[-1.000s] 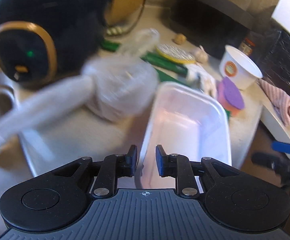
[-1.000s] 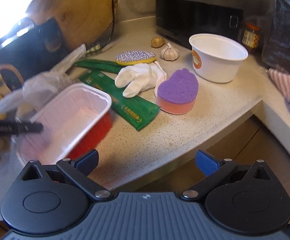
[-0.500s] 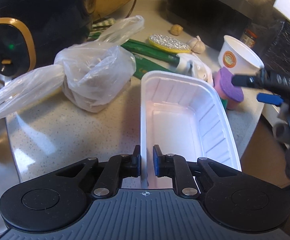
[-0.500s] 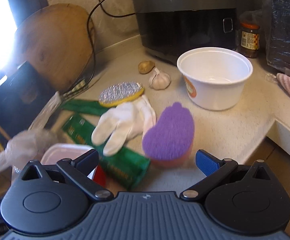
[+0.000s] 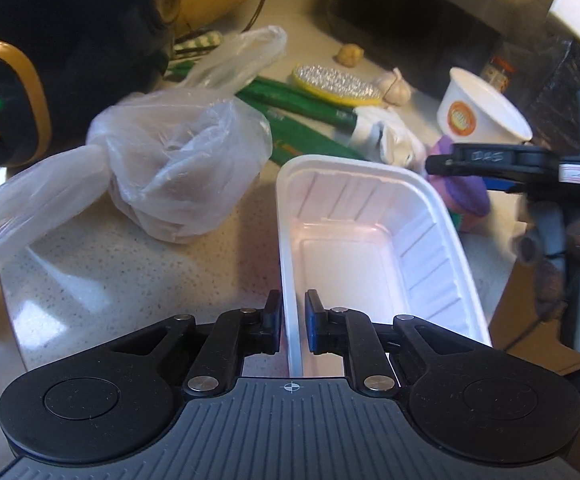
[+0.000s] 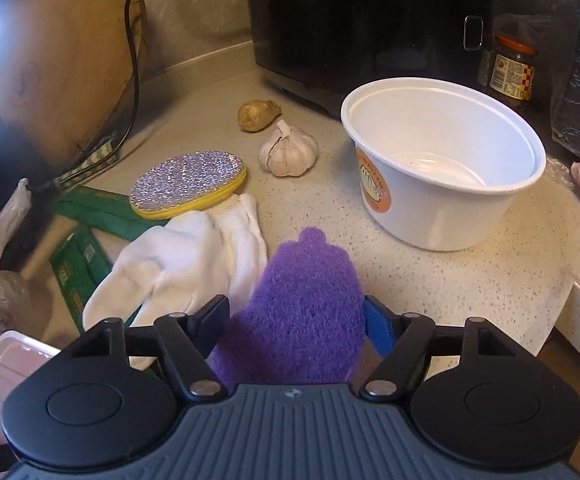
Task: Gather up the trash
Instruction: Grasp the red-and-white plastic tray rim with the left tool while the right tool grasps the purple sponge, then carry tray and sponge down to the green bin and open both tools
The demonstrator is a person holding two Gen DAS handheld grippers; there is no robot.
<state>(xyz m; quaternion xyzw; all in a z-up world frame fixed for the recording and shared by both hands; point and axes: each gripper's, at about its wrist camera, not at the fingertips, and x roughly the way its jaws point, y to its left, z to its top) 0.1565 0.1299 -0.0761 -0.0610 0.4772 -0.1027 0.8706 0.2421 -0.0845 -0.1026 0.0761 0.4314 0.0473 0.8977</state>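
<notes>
Countertop (image 6: 429, 280): right tongs (image 6: 295, 322) hide purple sponge's (image 6: 305, 304) base.

The left gripper (image 5: 293, 322) points down at a slant, and its two fingers squeeze the thin wall of the white tray (image 5: 369, 248). The right gripper (image 6: 295, 322) has just been closing, with the purple sponge (image 6: 305, 304) between its fingers.

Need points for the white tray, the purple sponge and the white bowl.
white tray (image 5: 353, 256), left wrist view, inner floor.
purple sponge (image 6: 305, 304), right wrist view, fuzzy top face.
white bowl (image 6: 445, 216), right wrist view, outer front wall.
</notes>
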